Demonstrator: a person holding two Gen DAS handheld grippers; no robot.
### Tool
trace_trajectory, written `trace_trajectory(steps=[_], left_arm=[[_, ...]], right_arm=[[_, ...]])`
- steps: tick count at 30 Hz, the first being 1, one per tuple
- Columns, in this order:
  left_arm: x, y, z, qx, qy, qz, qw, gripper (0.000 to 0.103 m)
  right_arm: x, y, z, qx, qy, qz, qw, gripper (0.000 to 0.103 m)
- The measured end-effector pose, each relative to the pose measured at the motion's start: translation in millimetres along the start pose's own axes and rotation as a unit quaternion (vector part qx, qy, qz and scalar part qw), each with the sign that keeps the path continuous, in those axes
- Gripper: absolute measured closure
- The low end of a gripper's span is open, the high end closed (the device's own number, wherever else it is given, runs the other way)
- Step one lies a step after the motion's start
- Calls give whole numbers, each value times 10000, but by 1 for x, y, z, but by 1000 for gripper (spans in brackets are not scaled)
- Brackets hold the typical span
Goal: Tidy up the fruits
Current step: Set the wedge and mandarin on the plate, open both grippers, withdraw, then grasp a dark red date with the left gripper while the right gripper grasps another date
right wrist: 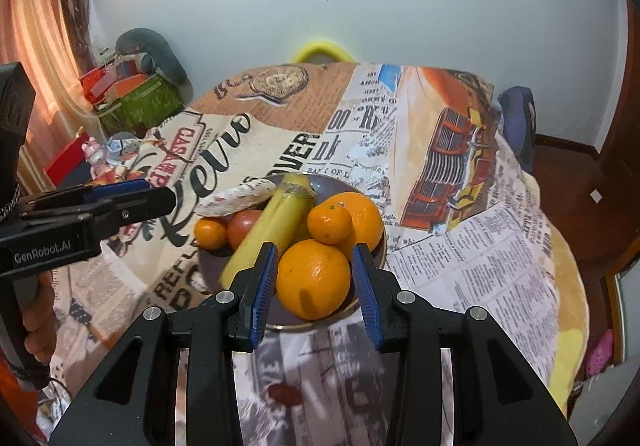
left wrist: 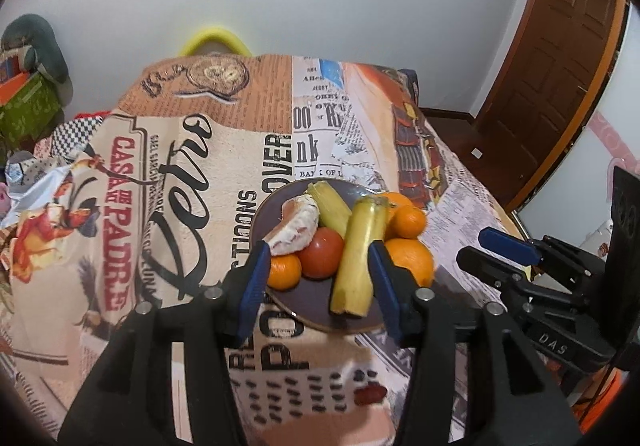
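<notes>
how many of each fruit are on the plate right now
On the plate:
oranges: 4
bananas: 2
tomato: 1
peeled citrus piece: 1
total: 8

A plate (right wrist: 370, 246) sits on the cloth-covered table (right wrist: 500, 246), all the fruit on it. In the right wrist view, a large orange (right wrist: 314, 278) lies at the near rim, a smaller orange (right wrist: 330, 224) and another large orange (right wrist: 366, 219) behind it. Left of them a banana (right wrist: 276, 221) runs from near to far, then a tomato (right wrist: 244, 226) and a small orange (right wrist: 211, 233), with a peeled citrus piece (right wrist: 236, 197) behind those two.
</notes>
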State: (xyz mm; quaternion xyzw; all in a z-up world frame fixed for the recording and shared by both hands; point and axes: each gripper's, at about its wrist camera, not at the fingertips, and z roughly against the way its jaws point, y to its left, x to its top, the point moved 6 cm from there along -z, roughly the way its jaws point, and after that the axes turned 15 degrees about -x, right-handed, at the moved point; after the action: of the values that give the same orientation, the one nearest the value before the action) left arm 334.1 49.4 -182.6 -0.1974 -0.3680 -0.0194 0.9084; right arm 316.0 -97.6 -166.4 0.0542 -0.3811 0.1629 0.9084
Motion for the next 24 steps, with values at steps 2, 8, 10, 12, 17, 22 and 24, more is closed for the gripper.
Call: trace_trajectory(steps=[2,8,10,12,17,22,24], left_arm=[[-4,-9,13,-23,-61,-61,10000,51],[-19,-31,39,2,-122,-240,9996,46],[-27,-36,45,0,-106,-264,9996,45],[-33,-38,49,-20,-67,-267,9996,44],[-53,-38,48,-36,115,-240,9996,44],[-76,-34,35,-51,404,-186,9990,44],[-85,-34,27,-72,530,-159,9984,44]], right_arm=[[-1,1,11,-18,-62,3,10000,68],[-9,3,43,-38,-209,7,9998,62],[-14,3,50,-76,-260,28,9996,59],[-19,5,54,-99,-272,52,9996,59],[-34,7,59,-120,-191,57,9997,58],[-51,8,53,-105,1,15,9999,58],[-60,8,47,-110,122,27,9999,58]])
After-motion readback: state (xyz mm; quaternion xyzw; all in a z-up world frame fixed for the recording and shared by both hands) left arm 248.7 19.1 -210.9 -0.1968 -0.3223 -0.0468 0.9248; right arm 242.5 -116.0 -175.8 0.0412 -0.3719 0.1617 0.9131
